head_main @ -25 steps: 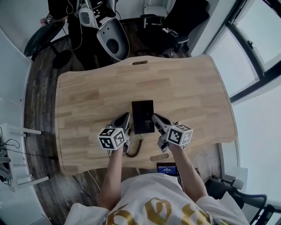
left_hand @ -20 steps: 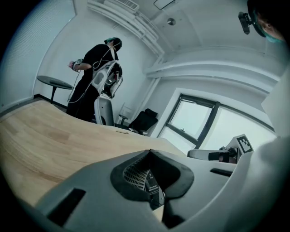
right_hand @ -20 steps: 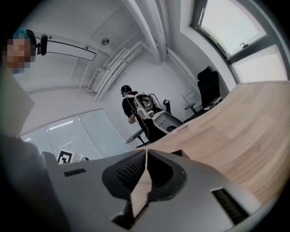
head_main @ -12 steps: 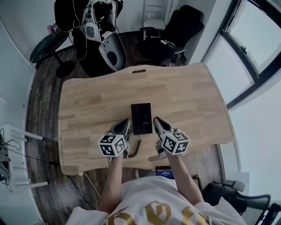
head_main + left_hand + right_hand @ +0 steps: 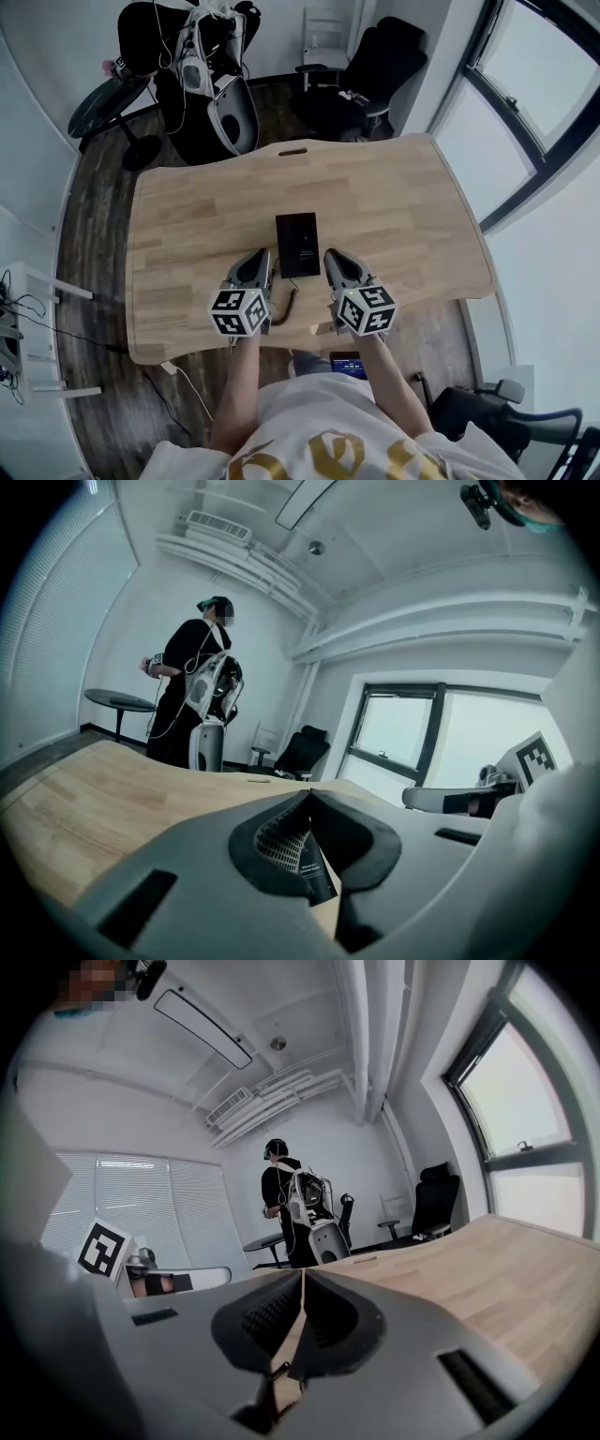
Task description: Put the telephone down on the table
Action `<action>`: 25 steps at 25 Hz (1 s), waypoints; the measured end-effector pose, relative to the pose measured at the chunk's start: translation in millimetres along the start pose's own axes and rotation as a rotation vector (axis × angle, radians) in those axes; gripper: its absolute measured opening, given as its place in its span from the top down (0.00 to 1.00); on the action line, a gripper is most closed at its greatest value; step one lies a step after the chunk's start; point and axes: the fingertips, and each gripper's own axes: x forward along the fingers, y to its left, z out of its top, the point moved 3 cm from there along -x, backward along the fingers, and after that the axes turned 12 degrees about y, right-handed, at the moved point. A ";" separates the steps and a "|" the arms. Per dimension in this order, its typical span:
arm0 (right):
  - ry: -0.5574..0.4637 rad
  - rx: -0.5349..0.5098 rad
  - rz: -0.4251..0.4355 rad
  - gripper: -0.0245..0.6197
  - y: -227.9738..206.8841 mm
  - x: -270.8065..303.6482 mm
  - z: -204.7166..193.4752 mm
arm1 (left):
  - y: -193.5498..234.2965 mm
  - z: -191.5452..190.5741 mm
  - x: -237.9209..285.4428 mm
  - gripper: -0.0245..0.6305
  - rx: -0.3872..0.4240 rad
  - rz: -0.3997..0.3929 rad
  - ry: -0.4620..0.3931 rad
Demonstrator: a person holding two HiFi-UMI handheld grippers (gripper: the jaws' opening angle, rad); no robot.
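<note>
In the head view the telephone (image 5: 297, 245), a flat black rectangle with a curly cord (image 5: 289, 307), lies on the wooden table (image 5: 394, 206) between the left gripper (image 5: 261, 255) and the right gripper (image 5: 332, 255), and each gripper view shows its jaws closed together, holding nothing.

You find nothing legible: the pale print on the flat black rectangular telephone (image 5: 297, 244) is too small, and the gold letters on your white shirt (image 5: 317, 405) are cut off.
</note>
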 end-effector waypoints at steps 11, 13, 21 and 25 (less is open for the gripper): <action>-0.017 0.004 0.030 0.94 2.7 -15.7 -2.8 | -13.8 0.7 -13.4 0.95 0.019 0.015 -0.034; -0.016 0.001 0.027 0.94 2.1 -17.1 -3.2 | -14.8 0.1 -13.0 0.95 0.019 0.015 -0.031; -0.004 0.011 0.024 0.94 -7.3 -20.3 -6.7 | -22.7 -2.6 -4.8 0.95 0.019 0.003 -0.010; 0.009 0.018 0.031 0.94 -25.0 -20.6 -0.7 | -31.9 1.7 11.3 0.95 0.010 -0.001 0.001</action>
